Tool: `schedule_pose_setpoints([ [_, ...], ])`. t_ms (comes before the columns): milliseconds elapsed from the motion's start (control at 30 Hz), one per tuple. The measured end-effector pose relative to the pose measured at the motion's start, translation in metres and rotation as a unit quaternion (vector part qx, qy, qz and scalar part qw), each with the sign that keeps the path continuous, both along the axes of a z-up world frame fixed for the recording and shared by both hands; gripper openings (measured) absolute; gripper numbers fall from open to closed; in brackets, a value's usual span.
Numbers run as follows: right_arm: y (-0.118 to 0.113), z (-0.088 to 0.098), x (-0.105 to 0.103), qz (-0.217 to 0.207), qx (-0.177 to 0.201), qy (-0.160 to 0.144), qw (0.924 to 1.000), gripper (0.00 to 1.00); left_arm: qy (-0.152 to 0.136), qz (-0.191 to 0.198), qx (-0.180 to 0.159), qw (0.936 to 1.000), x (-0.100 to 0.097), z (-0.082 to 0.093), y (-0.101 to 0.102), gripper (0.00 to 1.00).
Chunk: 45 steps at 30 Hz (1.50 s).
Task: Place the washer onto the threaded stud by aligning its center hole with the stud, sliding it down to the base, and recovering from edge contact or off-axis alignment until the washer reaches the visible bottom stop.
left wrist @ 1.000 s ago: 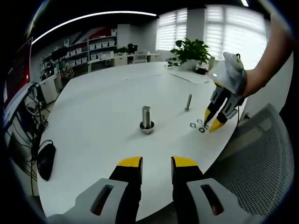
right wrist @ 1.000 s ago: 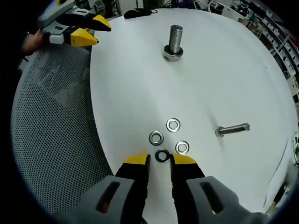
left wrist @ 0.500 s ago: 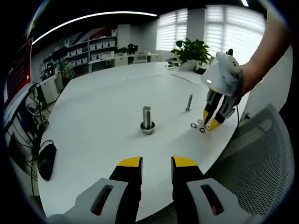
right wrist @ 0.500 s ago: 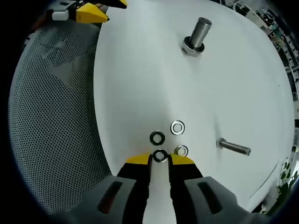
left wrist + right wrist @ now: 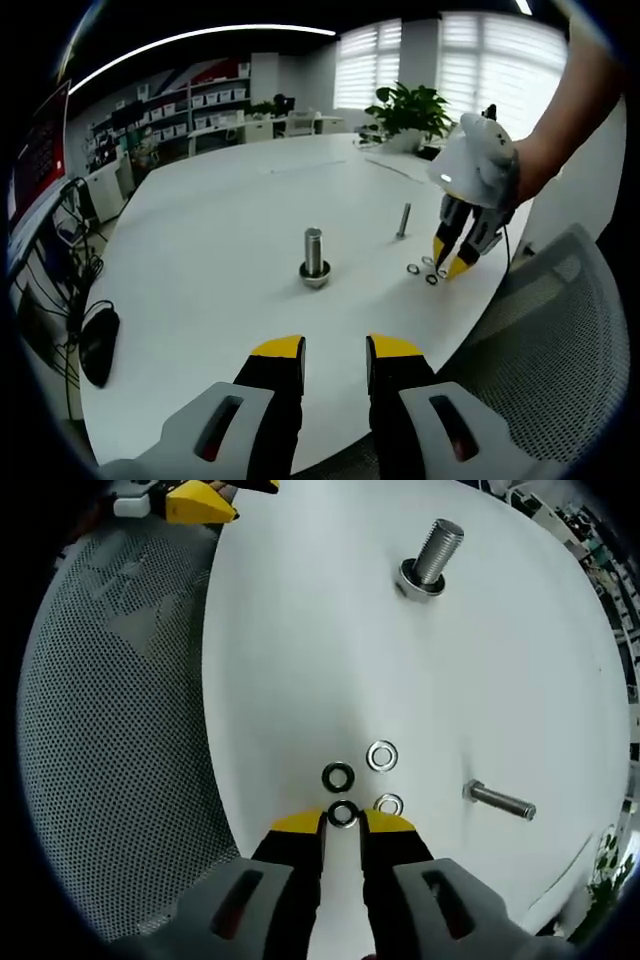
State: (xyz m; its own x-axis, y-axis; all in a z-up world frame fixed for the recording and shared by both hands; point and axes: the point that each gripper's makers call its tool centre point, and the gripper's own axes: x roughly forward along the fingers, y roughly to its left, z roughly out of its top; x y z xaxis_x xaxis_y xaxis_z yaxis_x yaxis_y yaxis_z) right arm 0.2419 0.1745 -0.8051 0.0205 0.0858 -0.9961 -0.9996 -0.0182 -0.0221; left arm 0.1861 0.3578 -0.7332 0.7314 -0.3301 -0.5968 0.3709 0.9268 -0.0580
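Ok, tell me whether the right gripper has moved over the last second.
Yes. In the left gripper view, the right gripper has come in toward the washers and the thin stud, away from the table edge.

The table (image 5: 300, 630) is smooth, matt white. The stud (image 5: 432, 555), bolt (image 5: 499, 800) and washers (image 5: 381, 756) are shiny bare metal; one washer (image 5: 338, 777) looks darker. At left, the chair (image 5: 110, 740) is grey perforated mesh. Gripper (image 5: 342, 822) tips are matt yellow plastic.
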Motion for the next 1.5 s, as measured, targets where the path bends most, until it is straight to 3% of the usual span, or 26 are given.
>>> schedule_pose_setpoints([
  [667, 0.002, 0.000, -0.001, -0.017, -0.014, -0.021, 0.9995, 0.15, -0.004, 0.002, 0.003, 1.0000, 0.001, 0.000, 0.003, 0.22],
  [1100, -0.008, 0.004, -0.005, -0.048, 0.007, -0.002, 0.9988, 0.14, -0.005, 0.002, 0.002, 1.0000, 0.001, 0.002, 0.002, 0.22],
  [1500, -0.015, 0.022, 0.019, -0.109, 0.042, -0.001, 0.9931, 0.14, -0.005, 0.002, 0.004, 1.0000, 0.000, 0.003, 0.002, 0.22],
])
